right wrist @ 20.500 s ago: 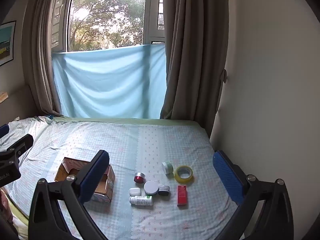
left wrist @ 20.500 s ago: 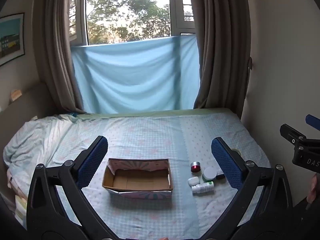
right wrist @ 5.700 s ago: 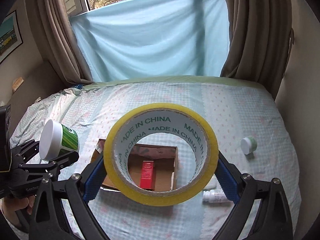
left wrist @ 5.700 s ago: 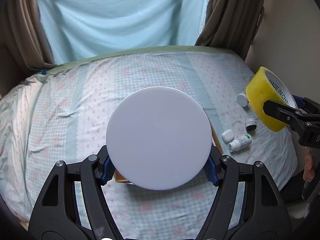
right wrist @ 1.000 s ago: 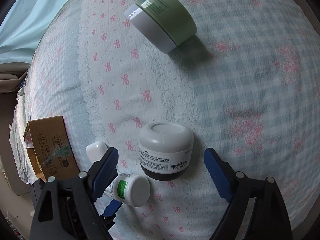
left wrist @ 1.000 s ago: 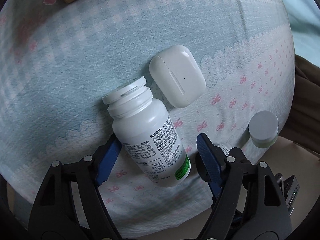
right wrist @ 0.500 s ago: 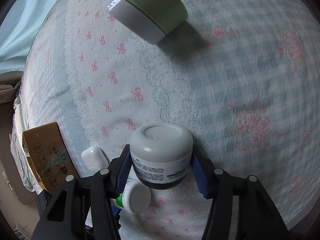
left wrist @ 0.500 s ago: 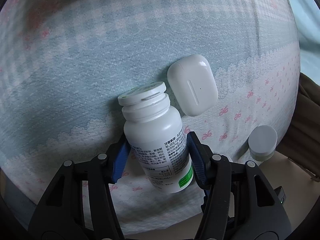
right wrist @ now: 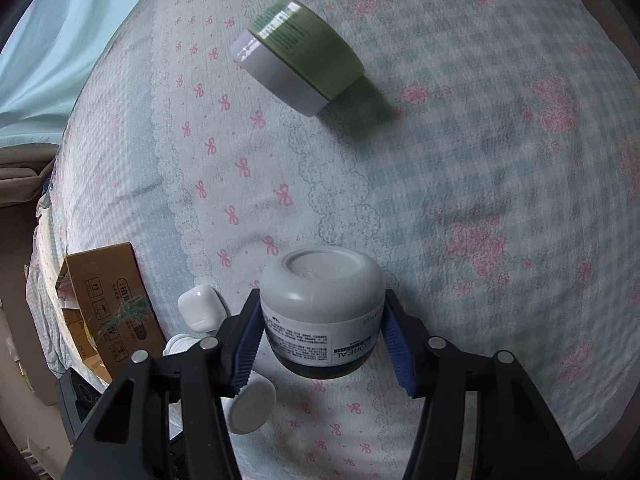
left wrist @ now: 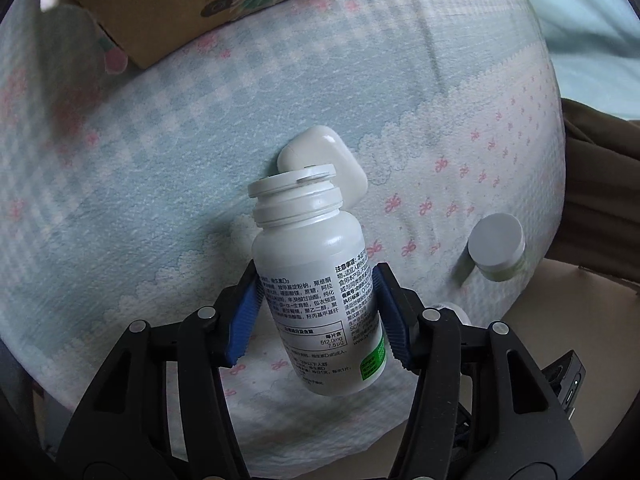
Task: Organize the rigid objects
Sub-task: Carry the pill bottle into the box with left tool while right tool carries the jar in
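Over the checked bedsheet (left wrist: 160,184), the left gripper (left wrist: 316,320) has just closed its blue pads on a white pill bottle (left wrist: 316,292), cap pointing away, with a white earbud case (left wrist: 324,160) lying on the sheet just beyond the cap and a cardboard box (left wrist: 192,4) farther off. Beside it, the right gripper (right wrist: 320,344) has likewise just closed on a grey-lidded cream jar (right wrist: 320,312). A green jar (right wrist: 300,56) lies on its side well apart on the sheet.
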`<state>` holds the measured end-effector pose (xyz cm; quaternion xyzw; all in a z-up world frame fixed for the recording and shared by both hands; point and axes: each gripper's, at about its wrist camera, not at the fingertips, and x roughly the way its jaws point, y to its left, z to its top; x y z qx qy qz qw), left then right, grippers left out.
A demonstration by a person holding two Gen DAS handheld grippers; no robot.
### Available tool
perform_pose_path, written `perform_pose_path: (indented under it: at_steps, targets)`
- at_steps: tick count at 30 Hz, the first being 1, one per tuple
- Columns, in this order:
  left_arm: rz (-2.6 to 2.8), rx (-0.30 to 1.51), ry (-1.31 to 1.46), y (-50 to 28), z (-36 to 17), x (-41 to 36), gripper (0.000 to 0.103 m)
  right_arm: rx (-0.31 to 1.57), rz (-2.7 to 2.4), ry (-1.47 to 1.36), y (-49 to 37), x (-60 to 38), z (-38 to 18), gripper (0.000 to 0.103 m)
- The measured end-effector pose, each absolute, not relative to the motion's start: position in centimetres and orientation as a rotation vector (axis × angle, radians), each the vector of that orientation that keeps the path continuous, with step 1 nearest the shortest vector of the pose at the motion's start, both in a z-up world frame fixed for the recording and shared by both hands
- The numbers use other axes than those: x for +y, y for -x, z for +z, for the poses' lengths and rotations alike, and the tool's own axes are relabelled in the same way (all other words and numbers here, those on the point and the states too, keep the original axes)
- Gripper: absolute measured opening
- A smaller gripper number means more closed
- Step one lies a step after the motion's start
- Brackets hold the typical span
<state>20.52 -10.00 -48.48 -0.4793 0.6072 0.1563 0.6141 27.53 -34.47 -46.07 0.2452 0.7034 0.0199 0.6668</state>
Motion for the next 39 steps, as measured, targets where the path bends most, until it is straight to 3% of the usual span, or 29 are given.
perform_pose_path:
  at_steps: [11, 21, 30, 39]
  targets:
    - [0.169, 1.27, 0.876, -20.8, -36.9, -8.9, 0.051, 1.468, 0.092, -0.53, -25.4, -34.5, -36.9, 0.052]
    - [0.036, 1.108, 0.86, -18.6, -26.9, -3.4, 0.049, 1.319, 0.173, -0.467, -22.3, -31.2, -26.3, 0.052]
    - [-0.056, 1.05, 0.846, -16.7, -22.4, 6.2, 0.049, 1.21, 0.194, -0.451, -19.4, -24.1, -20.6, 0.052]
    - [-0.145, 1.078, 0.75, -17.7, -20.8, 17.4, 0.049, 1.174, 0.141, -0.49, -17.4, -13.6, -19.0, 0.052]
